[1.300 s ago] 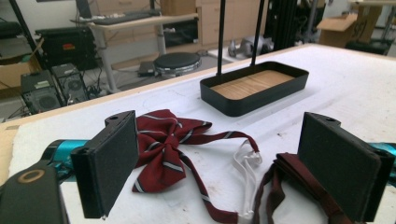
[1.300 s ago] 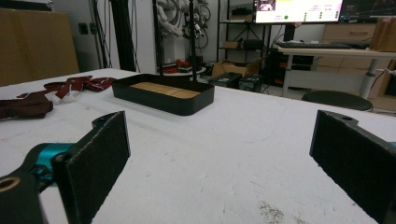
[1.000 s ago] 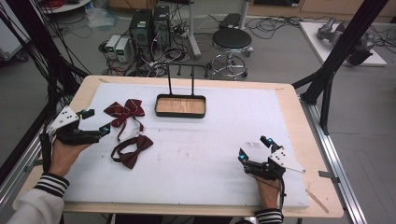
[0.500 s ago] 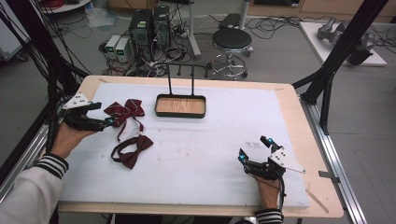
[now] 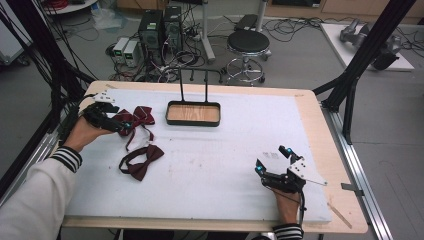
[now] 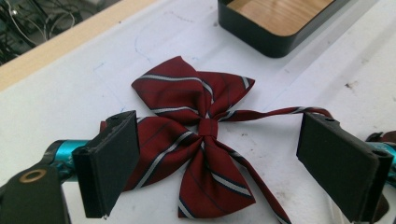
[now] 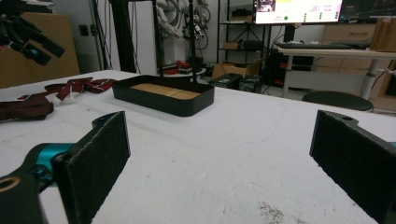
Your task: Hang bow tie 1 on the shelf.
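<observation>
Hovering near the tabletop's far-left corner in the high view, the left gripper point(image 5: 125, 126) sits w/ jaws spread just over the dark red striped fabric bow tie point(image 5: 134, 116); a second dark red bow tie point(image 5: 141, 161) lies nearer the front edge. The right gripper point(image 5: 272, 159) rests by the front-right corner, jaws spread, nothing btwn them. Left gripper view: the striped bow tie point(image 6: 201, 144) lies flat btwn the pads; probably light, soft, floppy, so best pinched at the centre knot. Right gripper view: the shallow black tray w/ wooden base point(image 7: 164, 99) near the far edge holds nothing.
</observation>
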### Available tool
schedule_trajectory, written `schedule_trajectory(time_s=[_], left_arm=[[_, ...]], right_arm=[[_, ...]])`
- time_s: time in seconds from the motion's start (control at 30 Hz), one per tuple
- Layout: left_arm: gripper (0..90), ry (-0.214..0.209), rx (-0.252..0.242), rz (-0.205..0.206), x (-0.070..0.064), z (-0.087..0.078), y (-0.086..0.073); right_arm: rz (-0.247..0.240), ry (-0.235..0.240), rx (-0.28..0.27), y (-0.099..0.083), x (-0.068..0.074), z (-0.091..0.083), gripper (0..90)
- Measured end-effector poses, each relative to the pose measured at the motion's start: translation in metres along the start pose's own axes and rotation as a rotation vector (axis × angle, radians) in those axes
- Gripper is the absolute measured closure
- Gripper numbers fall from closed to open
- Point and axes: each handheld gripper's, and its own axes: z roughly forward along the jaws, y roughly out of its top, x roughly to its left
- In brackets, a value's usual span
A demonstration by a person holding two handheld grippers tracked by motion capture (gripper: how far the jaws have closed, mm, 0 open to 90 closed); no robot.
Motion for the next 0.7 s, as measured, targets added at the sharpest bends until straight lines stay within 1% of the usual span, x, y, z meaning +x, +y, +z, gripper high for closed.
schedule_trajectory(time_s=[0.07,0.13,0.2,0.27,0.33,0.47,0.6,0.63,0.7], left_arm=[[15.0,-0.004,0.027,0.012,0.001,0.004,0.003],[17.2,0.003,0.056,0.031,0.002,0.009,0.005],[17.7,0.005,0.084,0.027,0.004,0.013,0.006],[17.9,0.010,0.108,0.031,0.005,0.018,0.007],[19.9,0.013,0.116,0.028,0.006,0.021,0.007],[19.2,0.037,0.168,0.003,0.008,0.030,0.003],[21.3,0.030,0.177,-0.003,0.010,0.033,0.002],[22.3,0.027,0.184,-0.001,0.011,0.034,0.002],[23.8,0.022,0.212,0.005,0.011,0.036,0.004]], right_arm=[[-0.001,0.000,-0.001,0.000,0.000,0.000,4.0],[0.000,-0.001,-0.001,0.000,0.000,0.000,4.1],[0.003,0.001,-0.001,0.000,0.000,0.000,4.0],[0.003,0.001,-0.001,0.000,0.000,0.000,4.0],[0.003,0.001,-0.001,0.000,0.000,0.000,4.0],[0.007,0.000,-0.001,0.000,0.000,0.000,4.1],[0.006,0.000,0.000,0.000,0.000,0.000,4.0],[0.006,0.000,-0.001,0.000,0.000,0.000,4.1],[0.003,-0.002,-0.003,0.000,0.000,0.000,4.0]])
